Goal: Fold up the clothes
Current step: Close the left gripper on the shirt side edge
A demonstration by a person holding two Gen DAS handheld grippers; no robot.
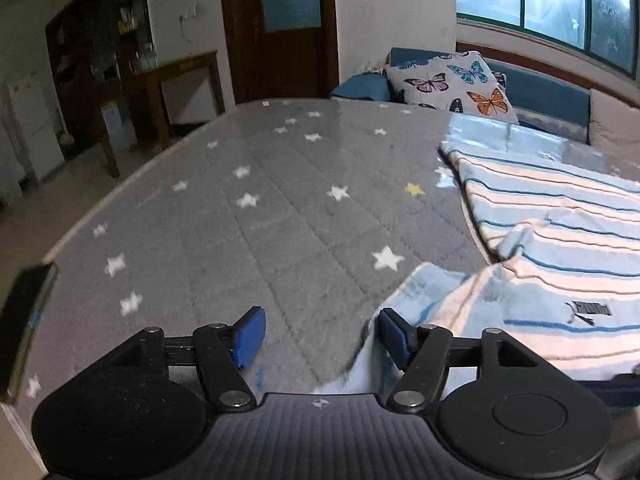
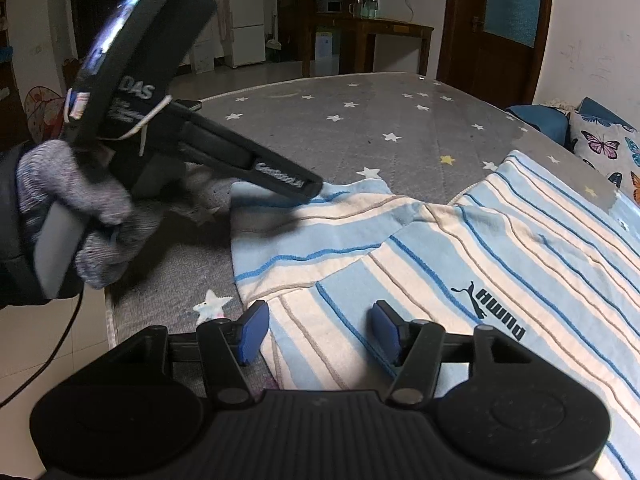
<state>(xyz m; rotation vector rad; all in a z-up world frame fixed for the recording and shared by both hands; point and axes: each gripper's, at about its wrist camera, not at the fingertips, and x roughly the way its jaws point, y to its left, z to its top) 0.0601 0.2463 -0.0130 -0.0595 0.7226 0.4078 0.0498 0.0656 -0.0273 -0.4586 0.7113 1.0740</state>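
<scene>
- A grey star-print cover [image 1: 280,208] fills the middle of the frame.
- A butterfly cushion [image 1: 452,80] lies at upper right, on a blue sofa [image 1: 548,96].
- A dark wooden door [image 1: 280,28] stands at top centre.
- A white fridge [image 2: 246,18] stands at top left, beside a wooden table [image 2: 376,30].
</scene>
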